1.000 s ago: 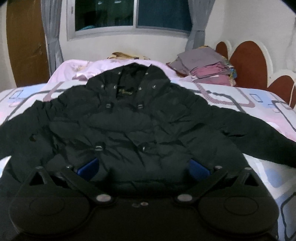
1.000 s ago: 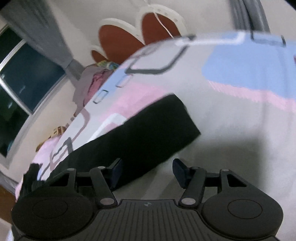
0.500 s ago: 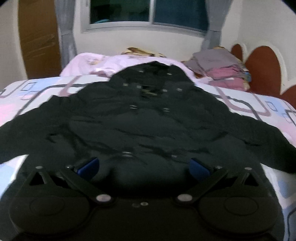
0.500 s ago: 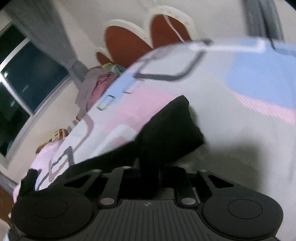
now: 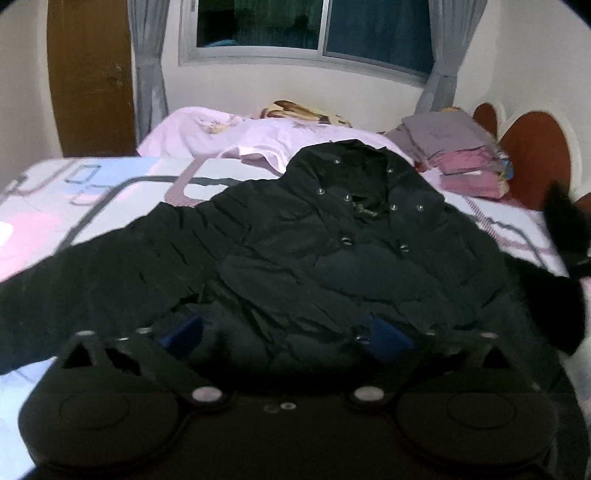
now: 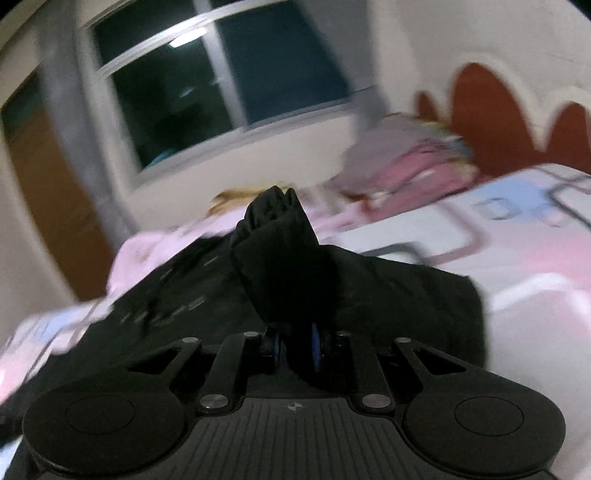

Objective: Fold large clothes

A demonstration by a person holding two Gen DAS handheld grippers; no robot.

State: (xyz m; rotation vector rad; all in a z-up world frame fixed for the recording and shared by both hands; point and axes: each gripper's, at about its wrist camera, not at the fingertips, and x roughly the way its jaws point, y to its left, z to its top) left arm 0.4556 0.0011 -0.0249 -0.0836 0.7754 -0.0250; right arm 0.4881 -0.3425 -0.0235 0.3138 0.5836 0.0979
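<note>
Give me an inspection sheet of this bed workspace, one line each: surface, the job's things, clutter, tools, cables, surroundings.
Surface: bed sheet, patterned pink, blue and white, mostly covered by the garment.
Job's things: black jacket spread front up, hood toward the window; one sleeve raised off the bed.
Clutter: folded clothes pile by the headboard; pink blanket behind the hood.
Tools: left tool open, fingers either side of the jacket hem; right tool shut on the sleeve.
Cables: nothing seen.
Surroundings: dark window, grey curtains, brown door, red-and-white headboard.
</note>
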